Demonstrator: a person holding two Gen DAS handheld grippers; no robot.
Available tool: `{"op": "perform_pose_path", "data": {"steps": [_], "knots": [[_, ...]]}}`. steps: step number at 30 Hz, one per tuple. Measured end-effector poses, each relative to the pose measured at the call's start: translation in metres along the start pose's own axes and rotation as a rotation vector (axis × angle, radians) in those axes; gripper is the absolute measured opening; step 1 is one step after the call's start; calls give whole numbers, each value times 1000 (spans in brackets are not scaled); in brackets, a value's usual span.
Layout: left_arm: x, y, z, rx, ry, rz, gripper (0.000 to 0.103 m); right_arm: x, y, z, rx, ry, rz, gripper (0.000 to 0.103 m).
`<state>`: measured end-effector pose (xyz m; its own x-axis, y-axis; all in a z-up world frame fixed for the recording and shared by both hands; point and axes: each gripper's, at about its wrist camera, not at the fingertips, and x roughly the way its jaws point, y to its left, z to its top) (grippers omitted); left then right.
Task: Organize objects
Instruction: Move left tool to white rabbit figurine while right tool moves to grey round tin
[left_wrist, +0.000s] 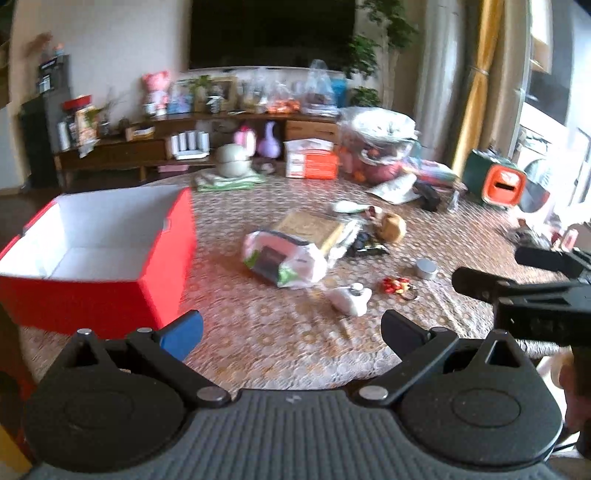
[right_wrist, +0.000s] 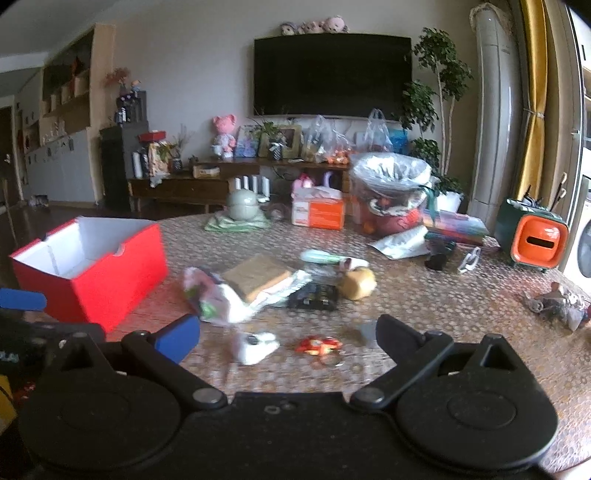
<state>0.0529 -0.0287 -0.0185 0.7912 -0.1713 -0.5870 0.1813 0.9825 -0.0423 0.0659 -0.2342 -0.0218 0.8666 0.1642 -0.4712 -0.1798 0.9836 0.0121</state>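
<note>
While both my tongs hung wide and empty, the white gadget (right_wrist: 256, 346) lay just ahead. My right tongs (right_wrist: 288, 332) seemed nearer; the red box (right_wrist: 110, 273) sat left.

Red box (left_wrist: 92, 295) cut by left edge; small white gadget (right_wrist: 256, 345) blurred.

**Daylight from the right; blur and fisheye bending in both views**

Bright window light blows out the right edge beside the yellow curtain (right_wrist: 532, 92). The far left is dim. Left wrist view is smeared throughout; the red box (left_wrist: 110, 254) lacks sharp edges. Verticals bow near the borders; corners are vignetted black
</note>
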Motion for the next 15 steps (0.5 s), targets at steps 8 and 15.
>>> {"op": "perform_pose_path", "data": {"steps": [8,15], "knots": [[55,-29,10,69,26,-62,103,57,-39,-4,-18,88,-57,96],[103,-43,12,82,65,-77,103,103,-70,-8,-12,145,-85,88]]}}
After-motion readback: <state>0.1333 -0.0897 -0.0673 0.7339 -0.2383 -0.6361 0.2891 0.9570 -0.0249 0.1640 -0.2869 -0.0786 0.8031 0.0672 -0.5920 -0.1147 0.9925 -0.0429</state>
